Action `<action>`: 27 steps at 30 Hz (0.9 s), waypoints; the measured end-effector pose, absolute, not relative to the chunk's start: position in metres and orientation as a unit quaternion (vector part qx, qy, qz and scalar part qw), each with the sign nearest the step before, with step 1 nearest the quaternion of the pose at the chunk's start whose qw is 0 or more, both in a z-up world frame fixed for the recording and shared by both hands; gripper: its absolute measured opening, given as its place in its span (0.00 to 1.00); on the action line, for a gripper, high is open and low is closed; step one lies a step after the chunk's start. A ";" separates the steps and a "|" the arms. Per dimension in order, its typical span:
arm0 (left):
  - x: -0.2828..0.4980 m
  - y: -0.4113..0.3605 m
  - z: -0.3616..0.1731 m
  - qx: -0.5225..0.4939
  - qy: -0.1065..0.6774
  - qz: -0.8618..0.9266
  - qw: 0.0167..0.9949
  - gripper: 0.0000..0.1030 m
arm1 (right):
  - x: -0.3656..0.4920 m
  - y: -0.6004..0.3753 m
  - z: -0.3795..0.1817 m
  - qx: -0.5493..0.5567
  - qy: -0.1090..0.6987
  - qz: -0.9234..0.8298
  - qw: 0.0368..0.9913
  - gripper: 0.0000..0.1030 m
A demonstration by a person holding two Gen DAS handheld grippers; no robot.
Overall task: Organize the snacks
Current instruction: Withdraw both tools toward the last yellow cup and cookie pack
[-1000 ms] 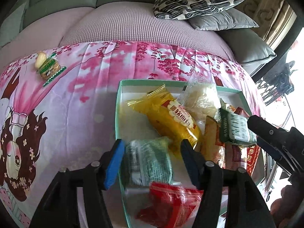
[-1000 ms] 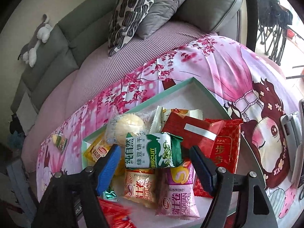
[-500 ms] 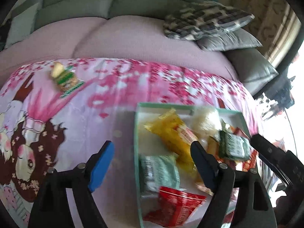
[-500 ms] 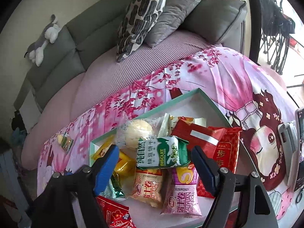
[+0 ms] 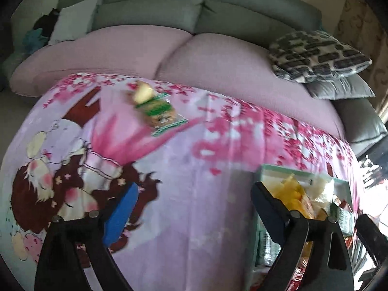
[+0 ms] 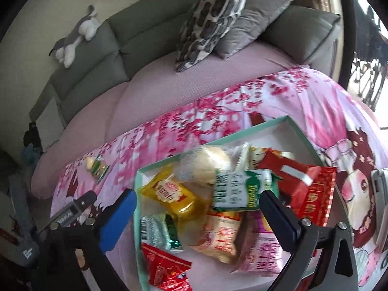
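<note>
A mint-green tray (image 6: 300, 133) on the pink blanket holds several snack packs: a yellow pack (image 6: 174, 196), a green biscuit pack (image 6: 240, 189), a red pack (image 6: 291, 172), a bun (image 6: 208, 162). One green-and-yellow snack (image 5: 157, 109) lies alone on the blanket, also in the right wrist view (image 6: 97, 167). My left gripper (image 5: 194, 211) is open and empty above bare blanket, left of the tray (image 5: 259, 169). My right gripper (image 6: 196, 213) is open and empty above the tray's packs.
The pink cartoon blanket (image 5: 194, 157) covers a low surface before a grey-green sofa (image 5: 194, 12) with patterned and grey cushions (image 5: 315, 55). A plush toy (image 6: 75, 36) lies on the sofa back. A white device (image 6: 380, 194) lies at the right edge.
My left gripper has swung left, away from the tray and toward the lone snack, staying open. My right gripper has pulled back a little; the view is blurred with motion.
</note>
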State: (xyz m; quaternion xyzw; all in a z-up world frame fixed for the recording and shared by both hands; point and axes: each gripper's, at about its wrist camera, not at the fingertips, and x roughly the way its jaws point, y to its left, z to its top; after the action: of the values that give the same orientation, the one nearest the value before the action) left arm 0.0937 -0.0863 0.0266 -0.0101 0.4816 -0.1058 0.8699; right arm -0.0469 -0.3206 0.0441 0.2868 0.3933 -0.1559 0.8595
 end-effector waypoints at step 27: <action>0.108 -0.046 0.036 -0.030 0.469 -0.069 0.880 1.00 | -0.018 -0.273 0.039 0.245 0.407 -0.095 0.875 1.00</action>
State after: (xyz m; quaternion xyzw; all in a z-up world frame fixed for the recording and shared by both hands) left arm 0.1080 -0.0463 0.0356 -0.0300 0.4692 -0.0685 0.8799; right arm -0.0182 -0.2731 0.0394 0.2453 0.4071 -0.0949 0.8747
